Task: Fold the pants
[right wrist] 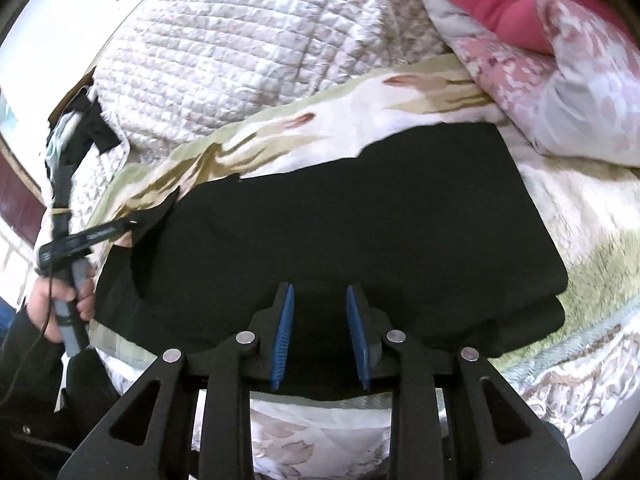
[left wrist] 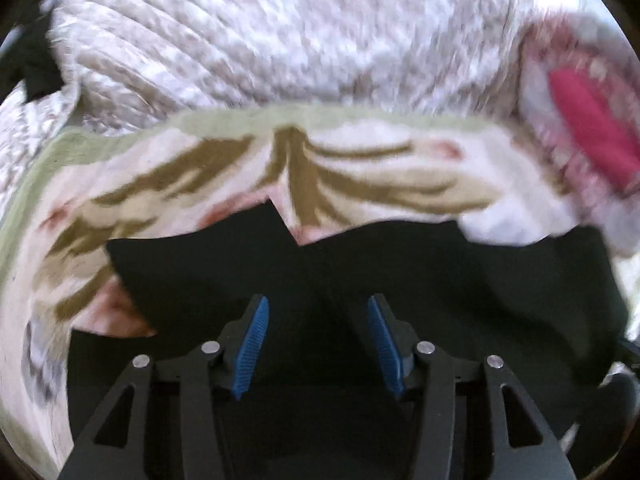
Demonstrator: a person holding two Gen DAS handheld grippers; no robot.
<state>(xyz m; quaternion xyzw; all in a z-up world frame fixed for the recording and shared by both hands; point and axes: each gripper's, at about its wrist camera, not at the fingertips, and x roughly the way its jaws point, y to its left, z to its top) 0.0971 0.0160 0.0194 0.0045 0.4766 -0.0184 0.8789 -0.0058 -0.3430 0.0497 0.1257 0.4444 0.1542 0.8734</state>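
The black pants (right wrist: 360, 232) lie folded in a flat block on the floral blanket (right wrist: 592, 216). In the right wrist view my right gripper (right wrist: 319, 292) hovers over their near edge. Its blue pads (right wrist: 285, 332) stand apart and I see no cloth pinched between them. My left gripper (left wrist: 318, 300) is open above the dark cloth (left wrist: 400, 272), blue pads (left wrist: 252, 348) wide apart with nothing between them. The left wrist picture is blurred. From the right wrist view, a hand (right wrist: 48, 304) holds the left gripper (right wrist: 124, 225) at the pants' left corner.
A white quilted comforter (right wrist: 224, 52) is heaped behind the pants. A pink floral duvet with a red lining (right wrist: 560, 60) lies at the right. The blanket's front edge (right wrist: 320, 432) drops off just under my right gripper. A white wall (right wrist: 52, 28) is at the far left.
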